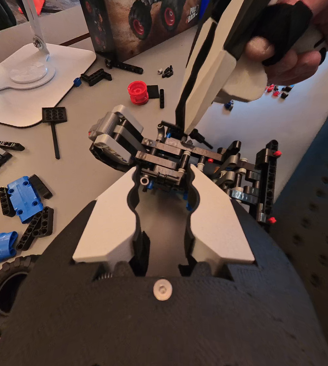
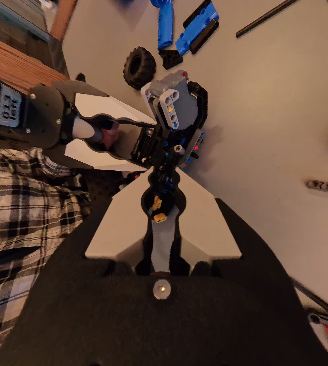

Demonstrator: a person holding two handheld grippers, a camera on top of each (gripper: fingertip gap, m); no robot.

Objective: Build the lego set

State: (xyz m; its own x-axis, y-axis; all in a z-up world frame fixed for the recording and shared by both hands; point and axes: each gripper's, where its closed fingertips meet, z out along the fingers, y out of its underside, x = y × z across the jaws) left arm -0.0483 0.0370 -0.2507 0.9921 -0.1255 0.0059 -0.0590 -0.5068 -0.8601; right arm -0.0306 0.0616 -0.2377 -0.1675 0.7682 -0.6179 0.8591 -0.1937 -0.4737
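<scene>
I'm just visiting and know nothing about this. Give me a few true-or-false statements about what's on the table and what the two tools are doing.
1. The left gripper has its fingers around the half-built lego chassis. True.
2. The loose wheel hub on the table is green. False: it is red.
3. The right gripper comes at the chassis from above. True.
4. The black tyre is mounted on the chassis. False: it lies loose on the table beside it.
5. Blue panels lie loose on the table. True.
</scene>
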